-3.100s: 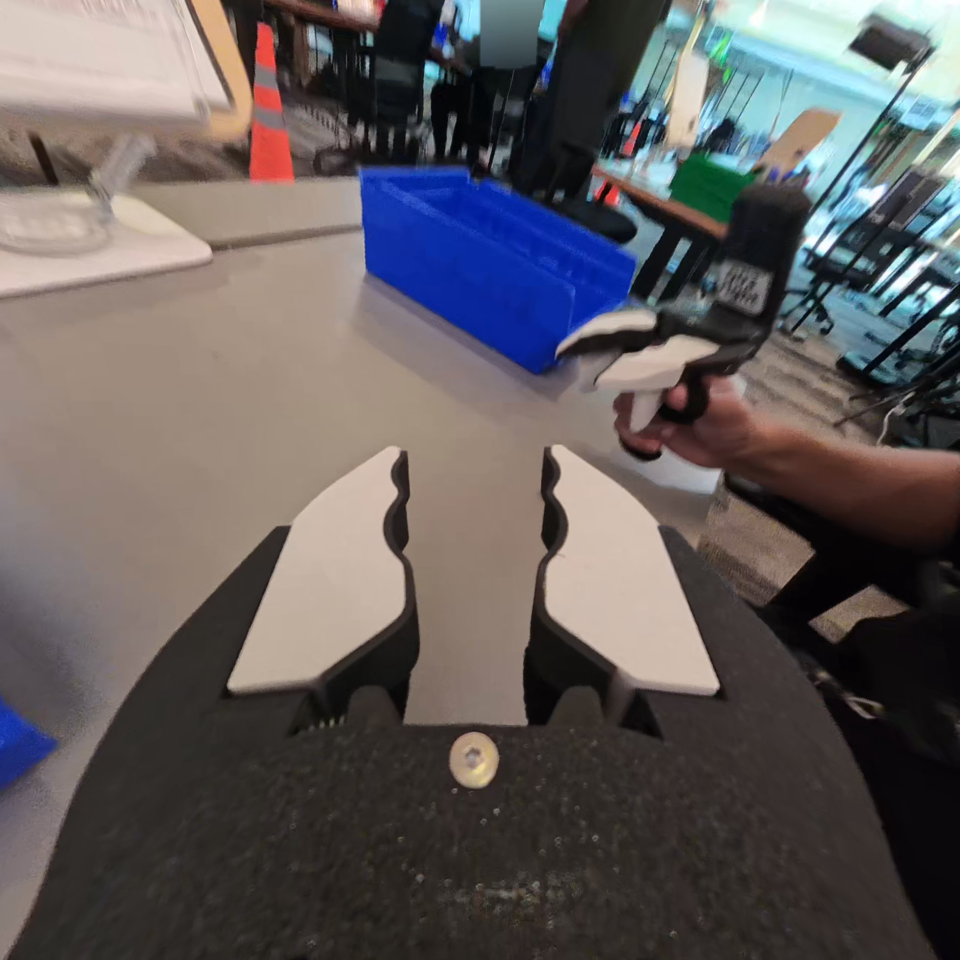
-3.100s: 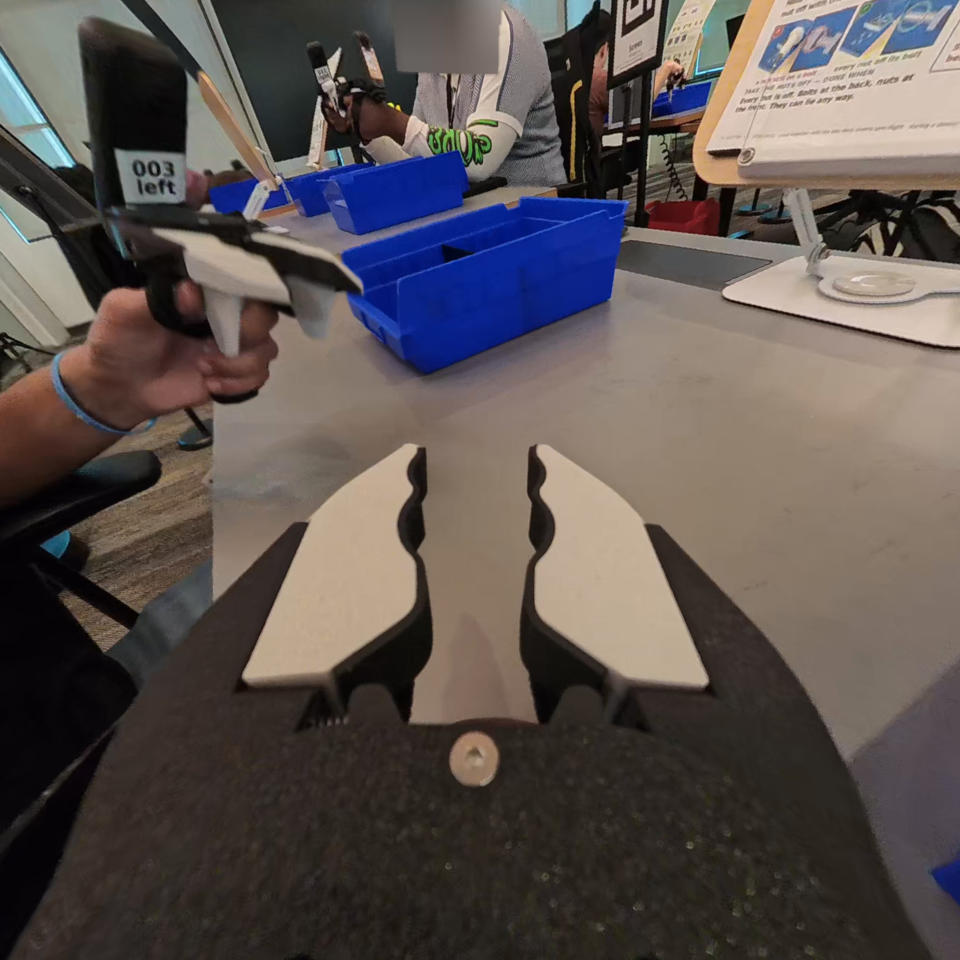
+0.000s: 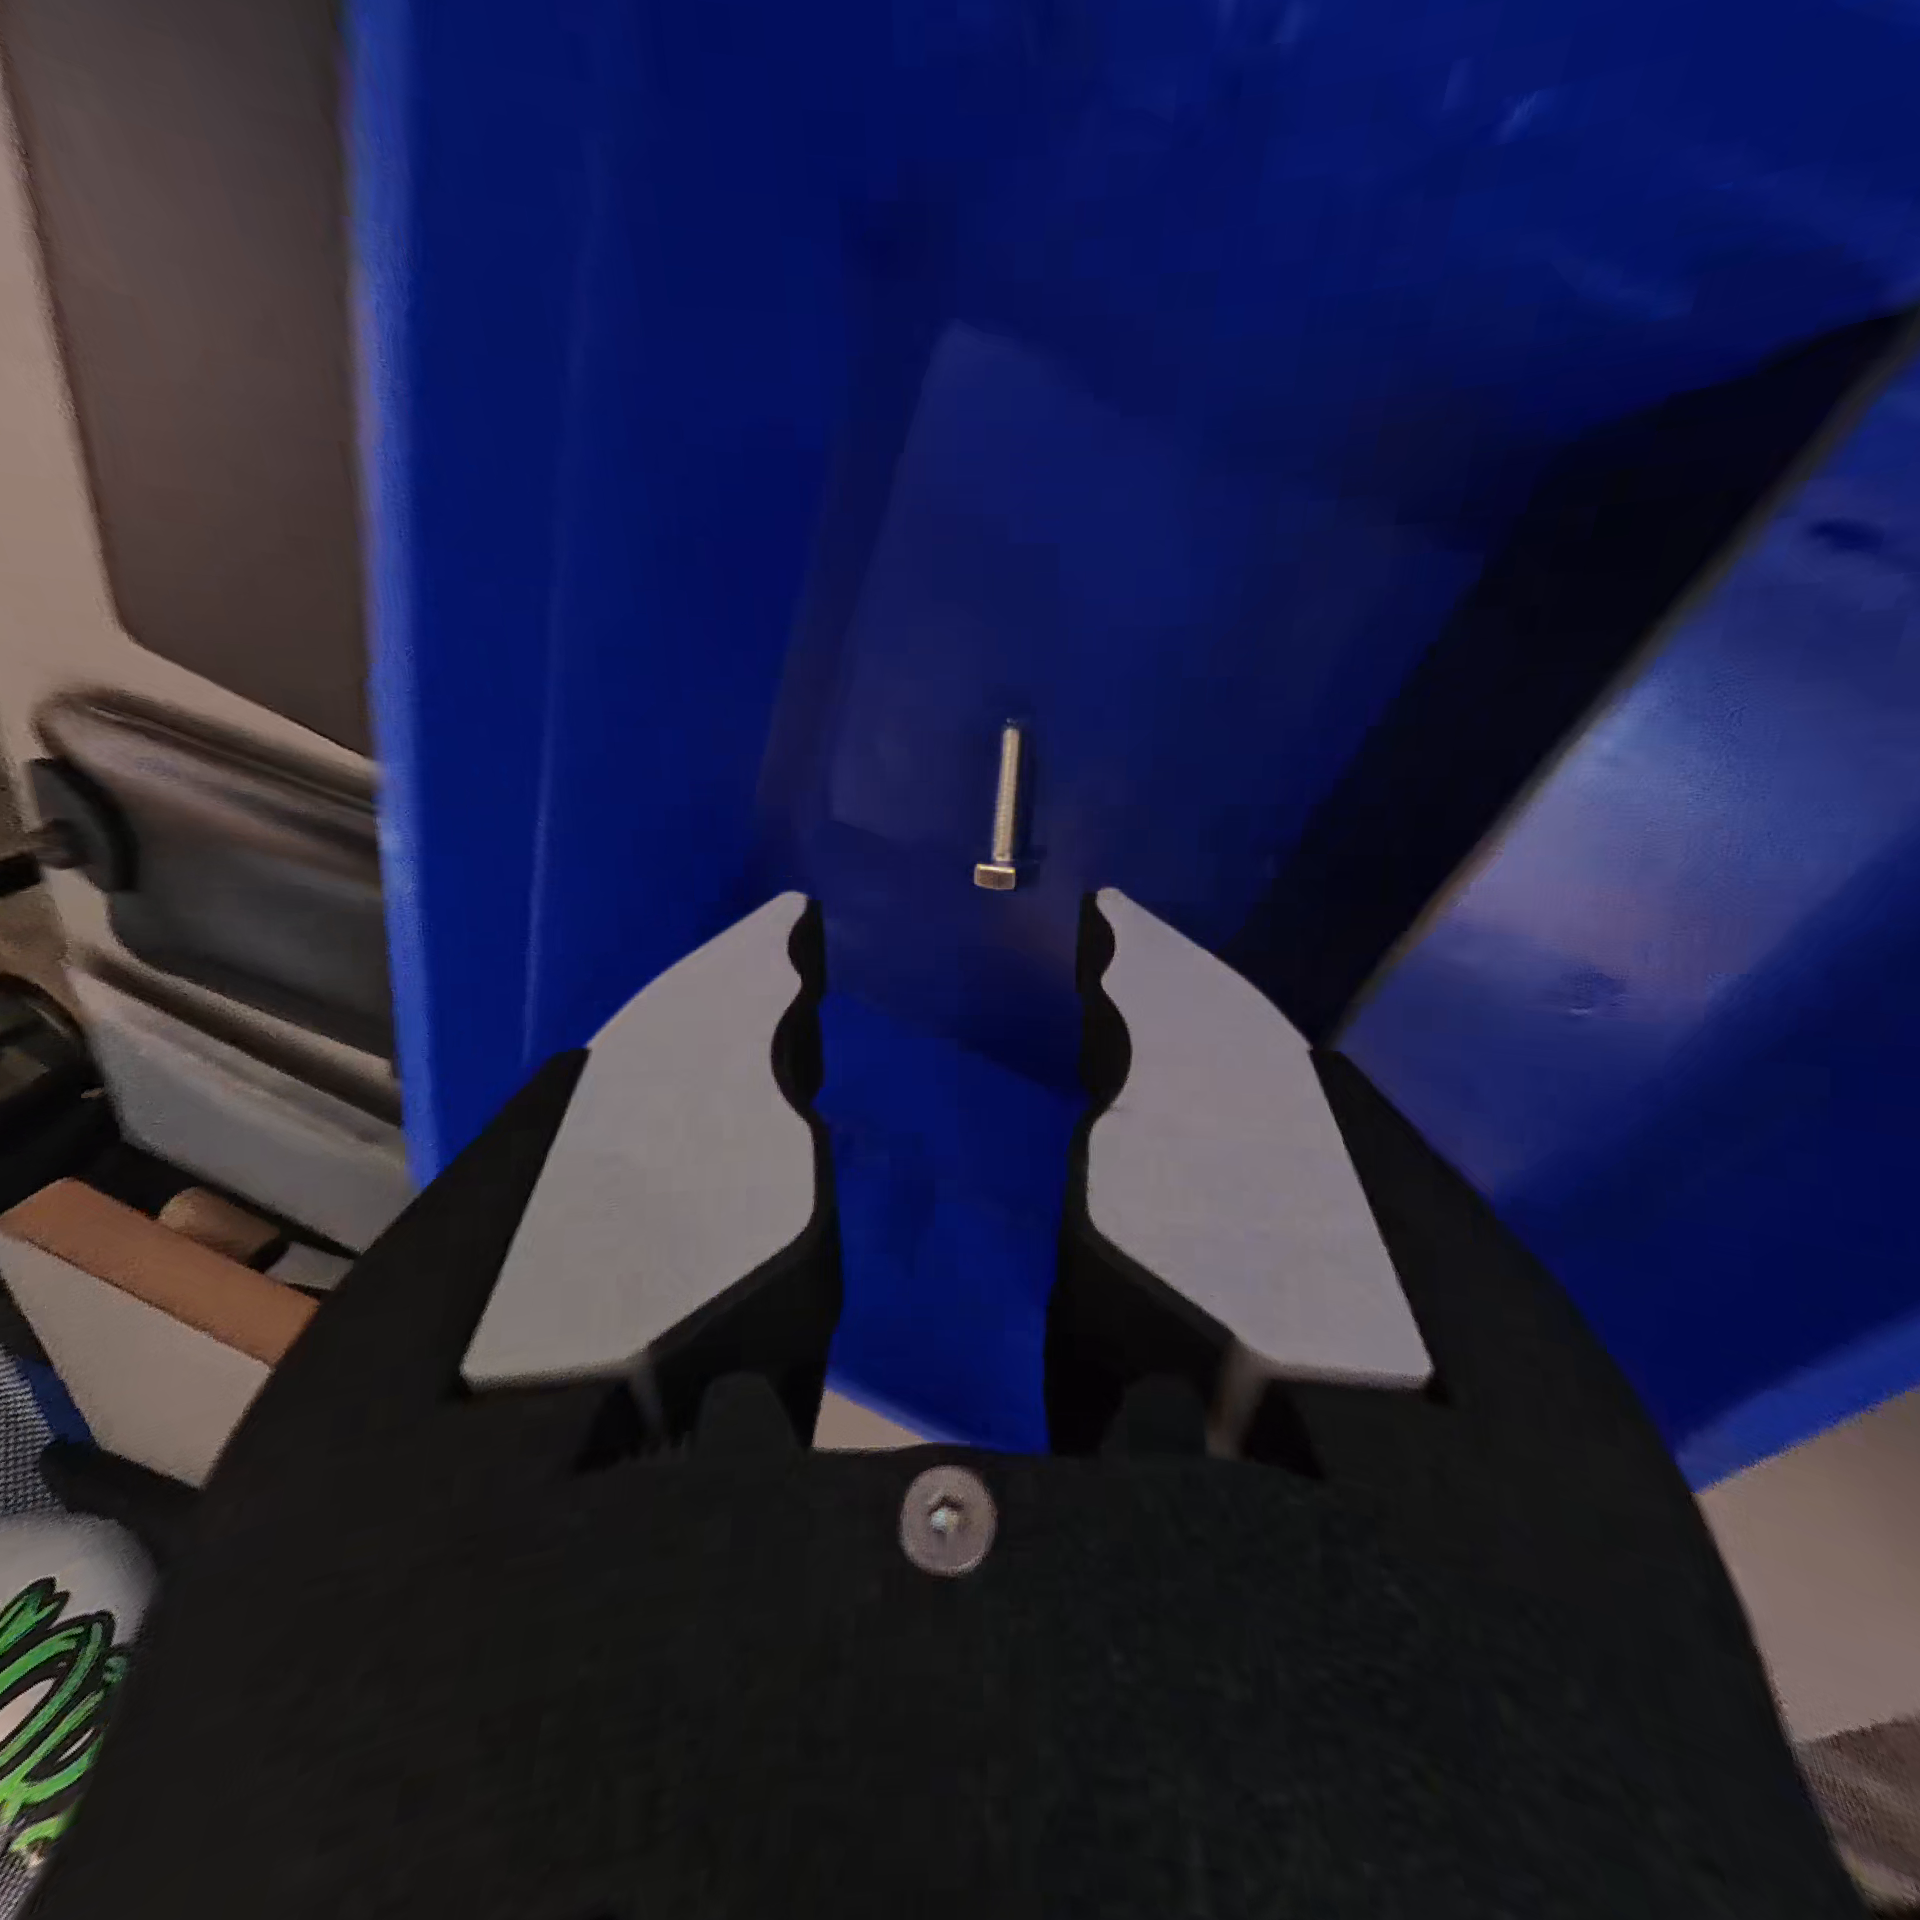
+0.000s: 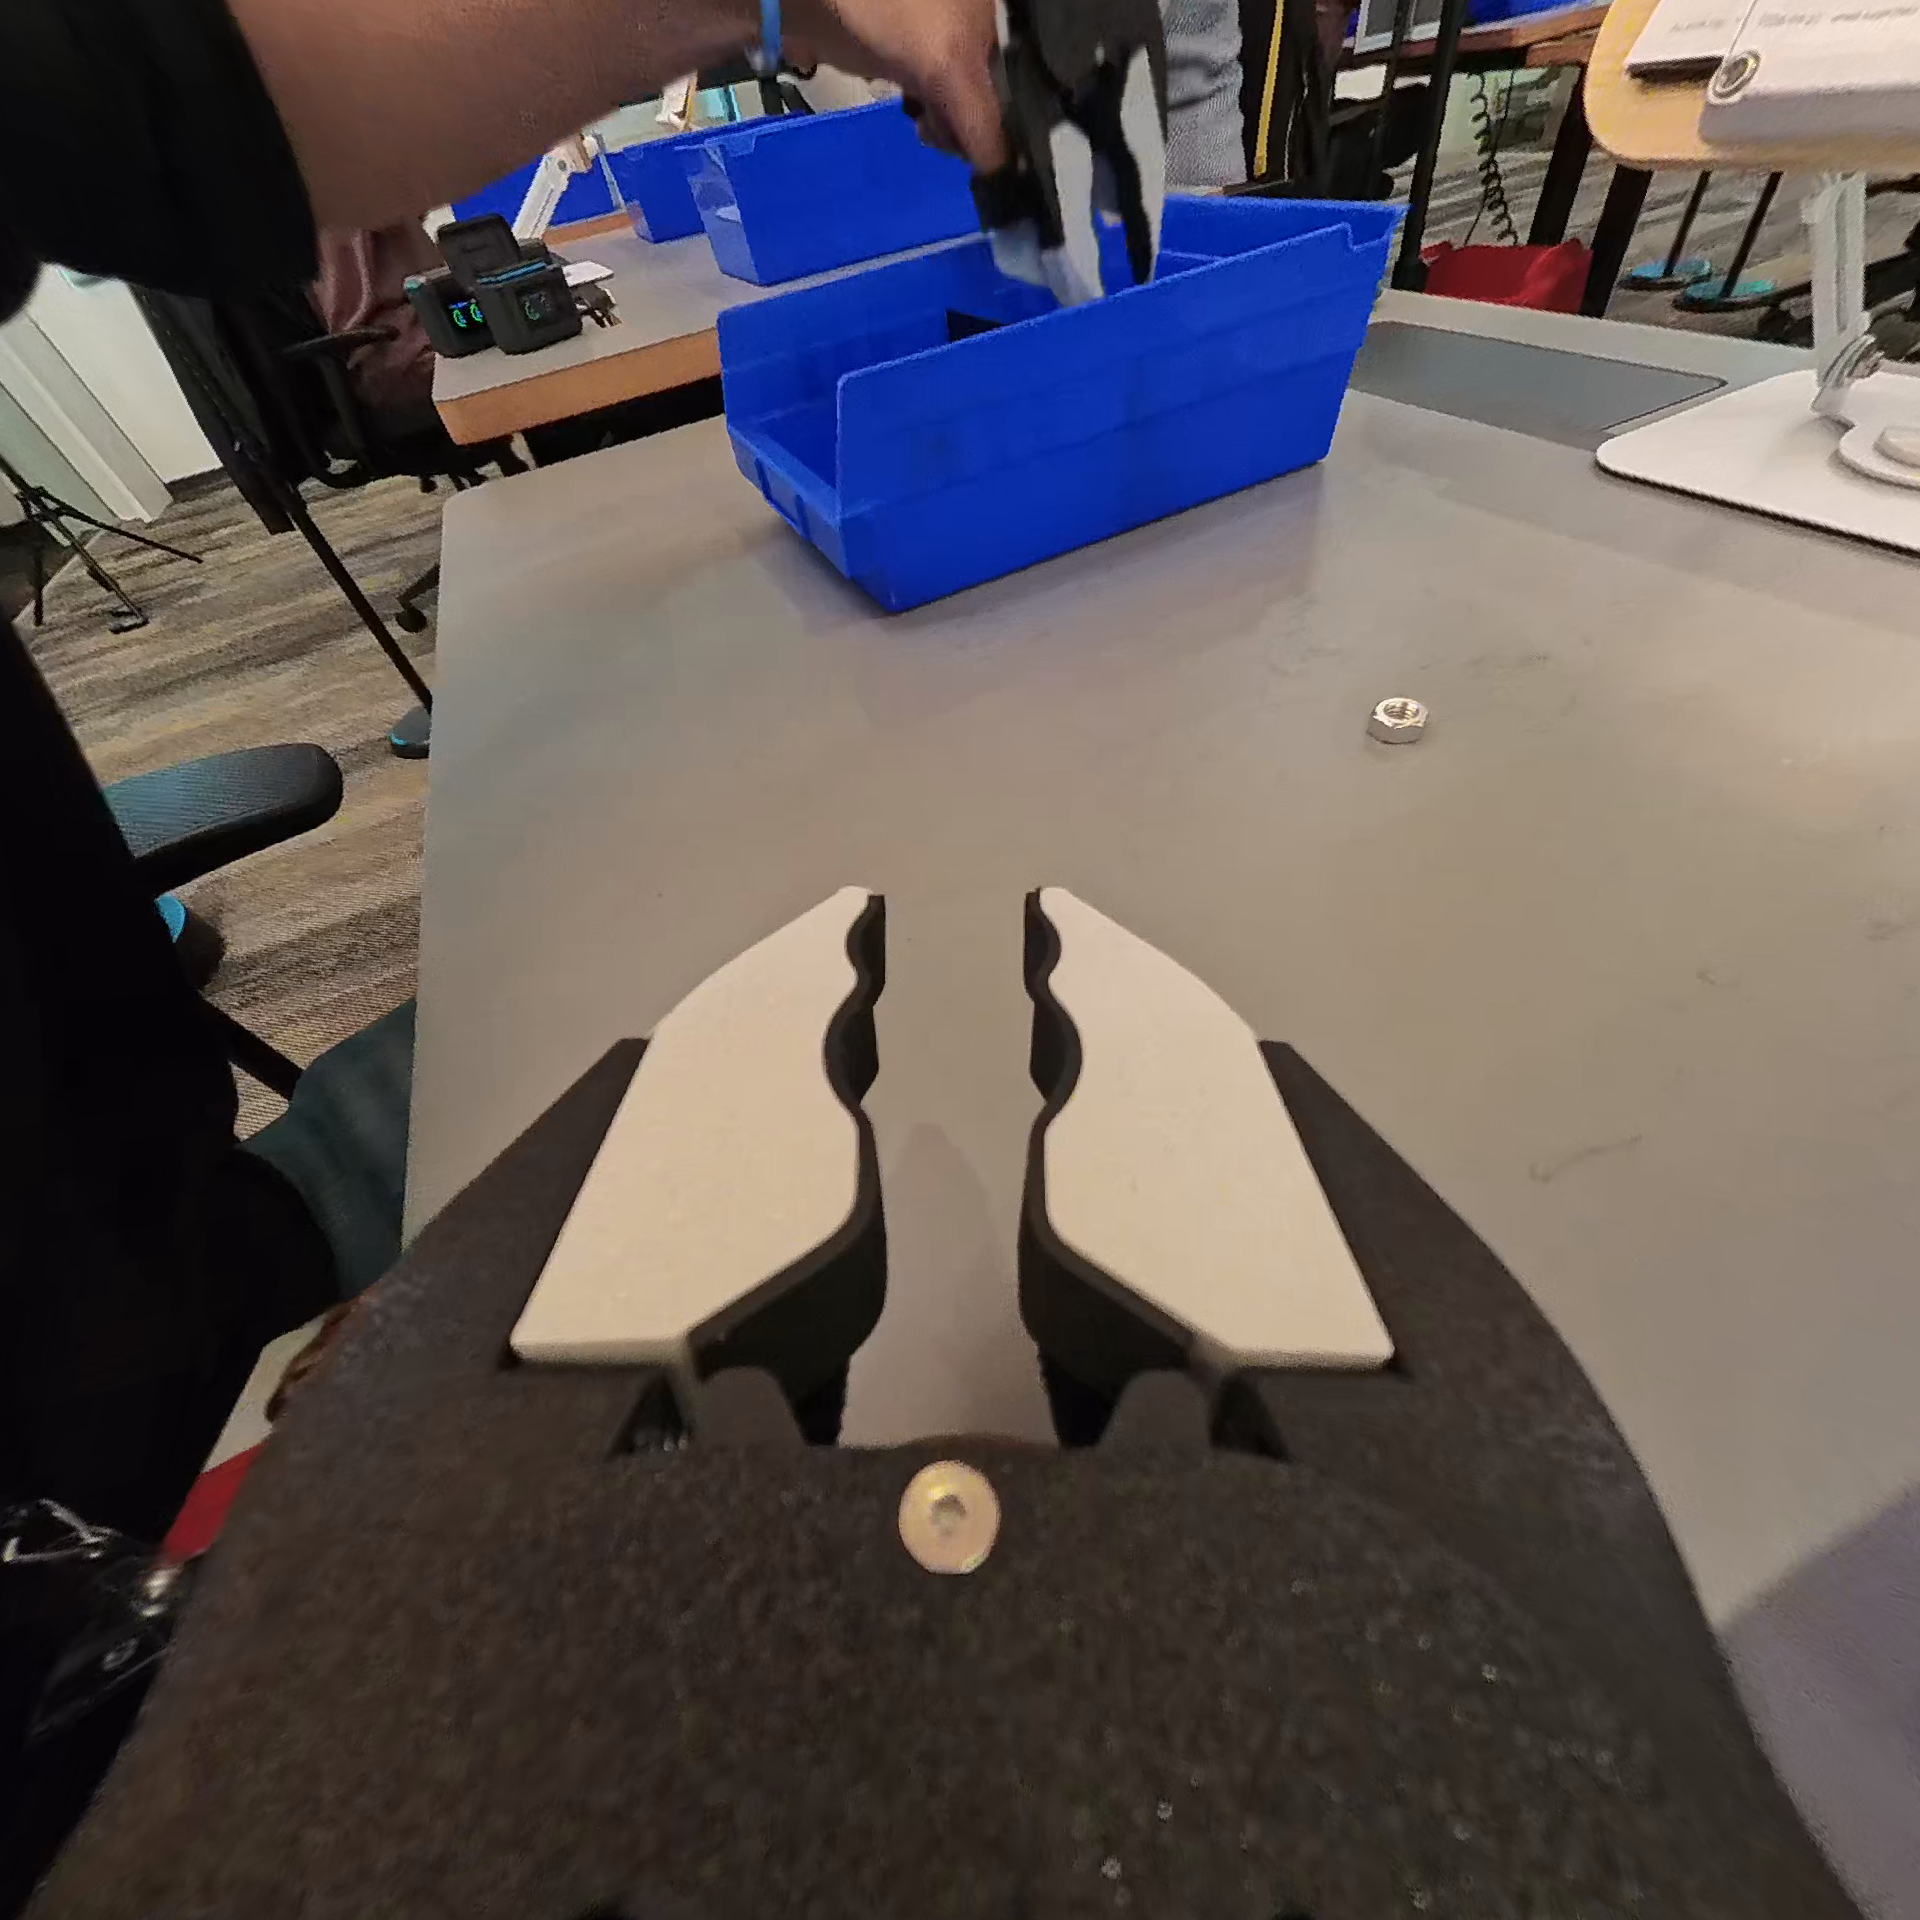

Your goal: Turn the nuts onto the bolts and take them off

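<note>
In the left wrist view a small silver bolt point(image 3: 1004, 810) lies on the floor of a blue bin point(image 3: 1195, 468), head toward me. My left gripper point(image 3: 943, 909) is open, points down into the bin, and its tips are just short of the bolt. In the right wrist view a silver hex nut point(image 4: 1397, 719) lies on the grey table point(image 4: 1039, 727), ahead and to the right. My right gripper point(image 4: 954, 904) is open and empty, low over the table. The left gripper point(image 4: 1081, 208) also shows there, reaching into the blue bin point(image 4: 1039, 416).
A white stand base point(image 4: 1756, 457) sits at the table's right rear. A dark mat point(image 4: 1527, 379) lies behind the bin. More blue bins point(image 4: 821, 187) and black cases point(image 4: 499, 301) stand on another table at the back. The table's left edge drops to carpet and a chair point(image 4: 218, 800). About 45 centimetres separates my left fingertips from my right. My right tips are roughly 20 centimetres from the silver hex nut point(image 4: 1397, 719).
My left gripper has moved from above the table into the blue bin, over the bolt. My right gripper has shifted so that the nut is in view; both stay open.
</note>
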Motion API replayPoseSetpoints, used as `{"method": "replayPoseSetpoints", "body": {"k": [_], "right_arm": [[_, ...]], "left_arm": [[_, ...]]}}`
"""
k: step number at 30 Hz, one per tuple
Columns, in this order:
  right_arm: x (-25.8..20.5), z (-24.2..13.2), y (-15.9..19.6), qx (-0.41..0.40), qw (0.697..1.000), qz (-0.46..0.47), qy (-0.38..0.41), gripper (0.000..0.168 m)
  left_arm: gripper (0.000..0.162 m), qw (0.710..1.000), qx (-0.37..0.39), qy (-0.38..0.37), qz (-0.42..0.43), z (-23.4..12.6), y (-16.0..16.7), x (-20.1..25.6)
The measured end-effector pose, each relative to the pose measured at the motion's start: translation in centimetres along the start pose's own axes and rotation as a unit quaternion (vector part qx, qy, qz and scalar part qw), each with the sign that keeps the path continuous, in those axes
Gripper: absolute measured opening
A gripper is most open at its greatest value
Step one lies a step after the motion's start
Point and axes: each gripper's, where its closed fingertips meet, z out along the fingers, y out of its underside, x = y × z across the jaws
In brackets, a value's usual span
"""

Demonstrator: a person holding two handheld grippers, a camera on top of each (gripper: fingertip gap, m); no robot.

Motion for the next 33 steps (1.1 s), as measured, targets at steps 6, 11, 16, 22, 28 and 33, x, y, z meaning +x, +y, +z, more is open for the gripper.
{"method": "replayPoseSetpoints", "body": {"k": [6,11,16,22,28,33], "right_arm": [[0.5,0.1,-0.1,0.007,1.000,0.020,-0.003,0.025],[0.9,-0.1,-0.4,0.018,0.999,0.046,-0.009,0.025],[0.9,-0.2,-0.5,0.022,0.998,0.056,-0.014,0.026],[0.4,-0.4,-0.6,0.022,0.999,0.045,-0.012,0.026],[0.3,0.6,-2.4,0.037,0.998,0.026,-0.032,0.025],[1.6,3.4,-8.0,0.084,0.990,0.053,-0.097,0.033]], "left_arm": [[0.045,0.997,-0.069,0.032,0.022,4.6,1.5,0.4],[0.027,0.994,-0.086,0.062,0.030,5.8,1.8,1.2],[0.009,0.992,-0.105,0.073,0.009,5.9,2.2,1.2],[0.009,0.998,-0.017,0.050,-0.041,3.1,0.6,0.4],[0.008,0.933,0.303,0.135,-0.142,-9.1,-6.1,4.3],[0.008,0.769,0.549,0.295,-0.139,-18.8,-13.1,14.9]]}}
